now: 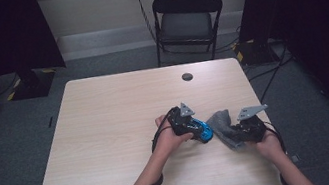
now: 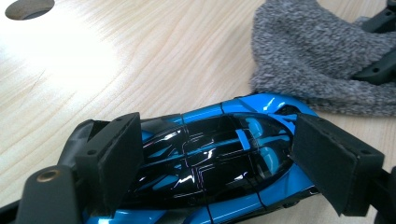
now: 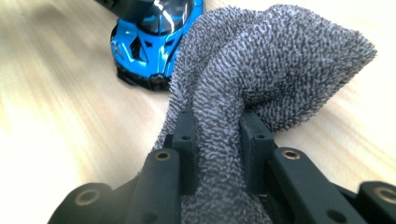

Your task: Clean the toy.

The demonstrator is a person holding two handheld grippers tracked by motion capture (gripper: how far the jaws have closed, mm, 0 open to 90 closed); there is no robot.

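A glossy blue and black toy car [image 1: 203, 130] lies on the wooden table [image 1: 108, 132], right of centre. My left gripper [image 1: 197, 129] has its jaws on either side of the car [image 2: 261, 103]; in the left gripper view [image 2: 219, 158] both pads press on its body. A grey fuzzy cloth [image 1: 221, 122] sits just right of the car, touching its nose. My right gripper [image 1: 235, 134] is shut on a fold of that cloth [image 3: 280, 60], which bunches up between its jaws [image 3: 219, 135]. The car's front [image 3: 149, 46] shows beyond the cloth.
A round cable hole [image 1: 187, 76] is in the table near its far edge. A black folding chair [image 1: 185, 18] stands behind the table. Dark curtains hang at both sides. The table's left half is bare wood.
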